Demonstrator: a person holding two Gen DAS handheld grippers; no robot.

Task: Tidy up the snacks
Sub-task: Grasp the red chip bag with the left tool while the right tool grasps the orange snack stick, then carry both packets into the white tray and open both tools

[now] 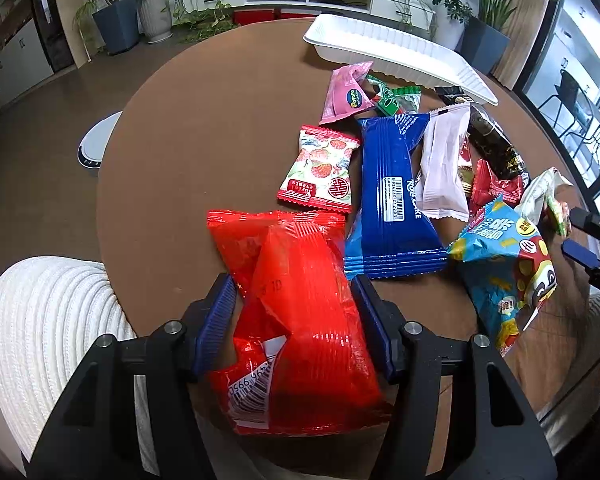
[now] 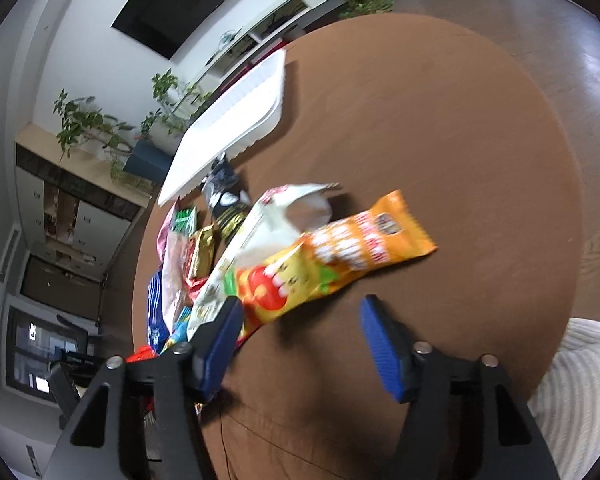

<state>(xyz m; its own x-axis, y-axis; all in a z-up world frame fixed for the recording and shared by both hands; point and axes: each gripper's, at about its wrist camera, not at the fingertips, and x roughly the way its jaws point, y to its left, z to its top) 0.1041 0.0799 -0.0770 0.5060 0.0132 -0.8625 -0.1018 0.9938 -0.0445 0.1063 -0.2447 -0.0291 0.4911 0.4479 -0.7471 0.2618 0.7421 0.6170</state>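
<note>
Snacks lie heaped across the middle of the round table (image 1: 188, 120), reaching to the white tray (image 1: 396, 56) at its far edge. Left tongs (image 1: 294, 292) pinch a red packet (image 1: 300, 340) at the near edge. Right tongs (image 2: 300, 320) gape, holding nothing, just beside an orange packet (image 2: 340, 256).
</note>
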